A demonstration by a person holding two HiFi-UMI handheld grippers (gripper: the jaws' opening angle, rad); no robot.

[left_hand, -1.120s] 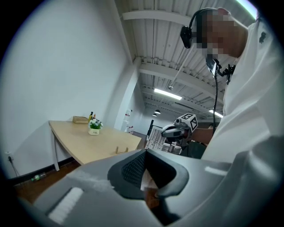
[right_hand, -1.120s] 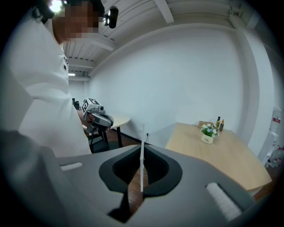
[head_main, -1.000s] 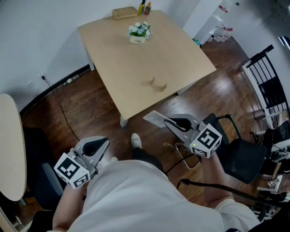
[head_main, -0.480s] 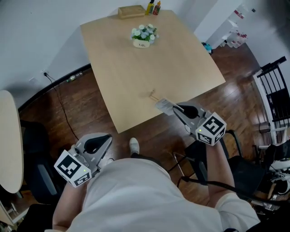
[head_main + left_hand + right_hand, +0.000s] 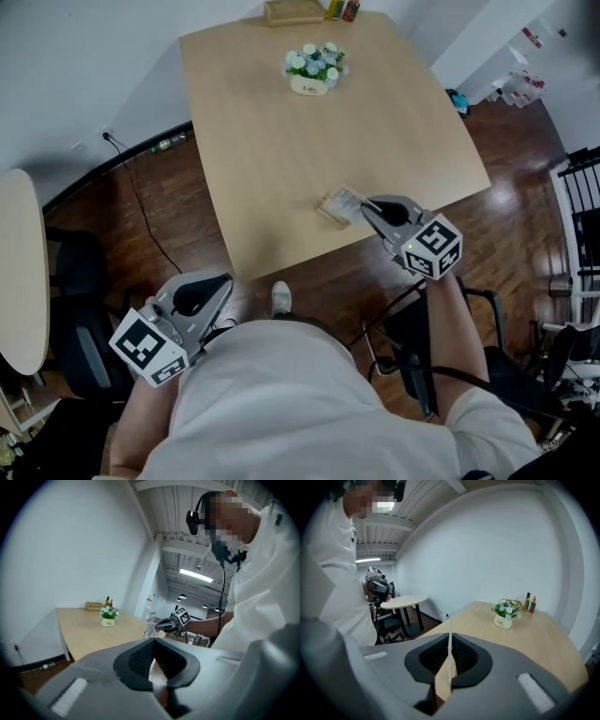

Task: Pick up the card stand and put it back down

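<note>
The wooden card stand (image 5: 328, 208) lies on the light wood table (image 5: 253, 141) close to its near edge. My right gripper (image 5: 364, 208) hovers just right of the stand, shut on a thin white card (image 5: 346, 199) whose far end reaches over it. In the right gripper view the card (image 5: 449, 654) stands edge-on between the closed jaws of that gripper (image 5: 450, 641). My left gripper (image 5: 223, 281) hangs low over the floor beside the person's body. Its pads meet with nothing between them in the left gripper view (image 5: 153, 640).
A small pot of flowers (image 5: 315, 67) sits mid-table, with a wooden box (image 5: 293, 11) and two bottles (image 5: 343, 9) at the far edge. A round table (image 5: 19, 272) and a dark chair (image 5: 80, 309) stand to the left, another black chair (image 5: 422, 347) to the right.
My right gripper has carried the card from over the floor forward to the table's near edge, up to the stand. The left gripper has barely shifted in the view.
</note>
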